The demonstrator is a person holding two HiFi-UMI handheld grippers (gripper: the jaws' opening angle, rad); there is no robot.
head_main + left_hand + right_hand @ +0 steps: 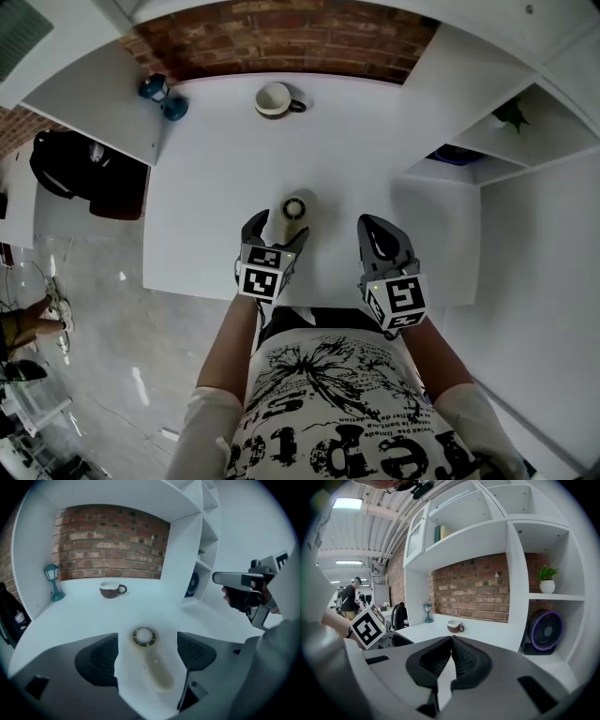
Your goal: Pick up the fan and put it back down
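A small cream hand-held fan (292, 211) lies flat on the white table (216, 187), round head away from me, handle toward me. In the left gripper view the fan (151, 660) sits between the two dark pads without touching either. My left gripper (275, 232) is open around it, low over the table. My right gripper (380, 234) hovers to the right of the fan, apart from it. Its jaws (451, 641) are pressed together with nothing between them. The right gripper (218, 578) also shows at the right edge of the left gripper view.
A brown-and-white mug (275, 99) stands at the table's back edge before the brick wall. A teal lamp figurine (161, 94) is at the back left. White shelves on the right hold a purple fan (544, 630) and a potted plant (547, 579). A black backpack (66, 169) sits left.
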